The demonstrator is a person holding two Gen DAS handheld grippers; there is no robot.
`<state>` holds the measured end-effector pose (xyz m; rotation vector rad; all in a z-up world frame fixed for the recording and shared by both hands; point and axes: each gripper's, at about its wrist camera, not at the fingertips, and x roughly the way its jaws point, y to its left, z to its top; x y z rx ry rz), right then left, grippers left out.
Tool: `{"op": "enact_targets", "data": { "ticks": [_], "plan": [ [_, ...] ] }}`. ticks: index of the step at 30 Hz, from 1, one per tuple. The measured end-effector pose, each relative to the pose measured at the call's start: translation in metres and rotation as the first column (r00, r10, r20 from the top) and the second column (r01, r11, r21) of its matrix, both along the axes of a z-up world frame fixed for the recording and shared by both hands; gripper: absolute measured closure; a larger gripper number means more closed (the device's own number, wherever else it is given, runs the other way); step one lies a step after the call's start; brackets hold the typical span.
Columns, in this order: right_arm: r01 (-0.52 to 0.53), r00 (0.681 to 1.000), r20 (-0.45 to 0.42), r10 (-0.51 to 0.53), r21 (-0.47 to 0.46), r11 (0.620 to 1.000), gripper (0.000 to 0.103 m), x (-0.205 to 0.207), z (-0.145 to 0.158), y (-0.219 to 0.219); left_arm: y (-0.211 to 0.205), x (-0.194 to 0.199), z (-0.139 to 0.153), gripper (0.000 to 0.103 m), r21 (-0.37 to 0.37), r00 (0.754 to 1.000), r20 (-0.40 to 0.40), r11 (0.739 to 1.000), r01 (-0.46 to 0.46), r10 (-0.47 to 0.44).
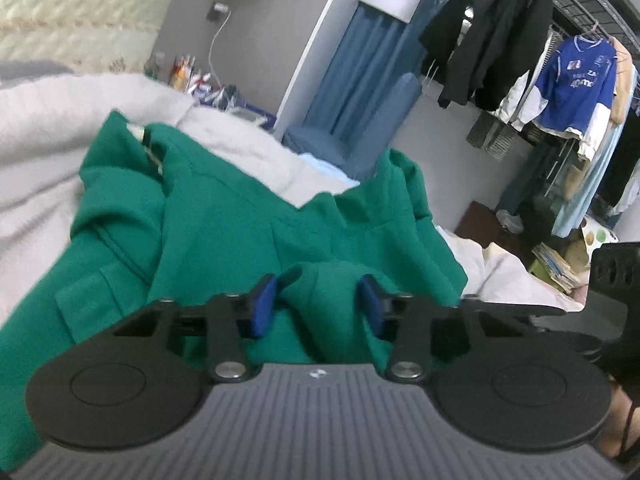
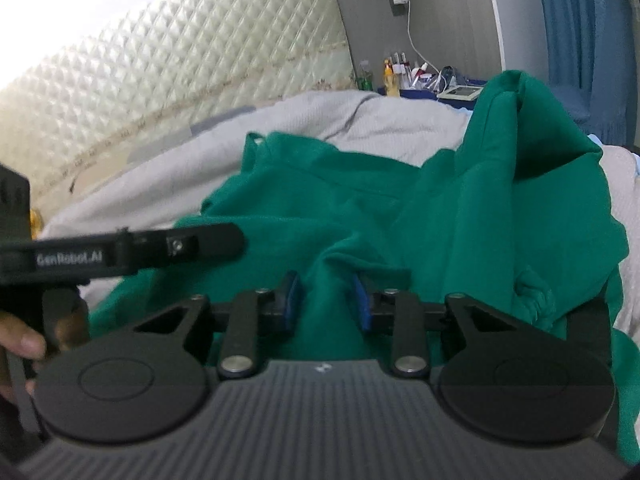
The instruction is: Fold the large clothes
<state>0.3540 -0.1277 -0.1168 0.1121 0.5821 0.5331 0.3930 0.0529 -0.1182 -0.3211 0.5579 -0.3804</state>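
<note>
Two grippers work a green garment (image 1: 224, 220) (crumpled, one corner lifted) lying on a grey blanket (image 1: 40, 140). Left gripper (image 1: 318, 304) stands spread, a fabric fold between its blue pads, contact unclear. Right gripper (image 2: 326, 300) pinches a raised ridge of the cloth.

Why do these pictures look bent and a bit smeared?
Left wrist view: the wide lens bows the room's edges, and the clothes rail curves; the green garment is softly blurred. Right wrist view: the quilted headboard arcs, the top-left corner is washed out by bright light, and the other claw at left is smeared.
</note>
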Motion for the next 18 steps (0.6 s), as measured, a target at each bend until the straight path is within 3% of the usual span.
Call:
{"op": "enact_targets", "data": {
  "ticks": [3,8,13,16,18],
  "plan": [
    [0.003,0.999,-0.041,-0.004,-0.024,1.000,0.076,0.004,-0.008,0.001,-0.002,0.004,-0.010,0.067,0.032,0.999,-0.034,0.999,0.000,0.002],
    [0.000,0.994,-0.106,-0.012,-0.111,0.994,0.076,0.006,-0.026,0.008,-0.010,0.017,-0.034,0.069,0.128,0.990,-0.138,0.992,-0.011,0.029],
    [0.001,0.995,-0.094,-0.015,-0.143,0.990,0.076,0.001,-0.026,0.010,-0.008,0.018,-0.033,0.069,0.113,0.990,-0.134,0.993,-0.017,0.033],
    [0.005,0.996,-0.087,-0.017,-0.139,0.990,0.075,-0.001,-0.021,0.009,-0.003,0.014,-0.028,0.066,0.084,0.992,-0.120,0.996,-0.028,0.038],
    [0.011,0.997,-0.075,-0.022,-0.142,0.990,0.073,-0.004,-0.016,0.009,0.000,0.009,-0.018,0.052,0.063,0.994,-0.097,0.997,-0.037,0.043]
  ]
}}
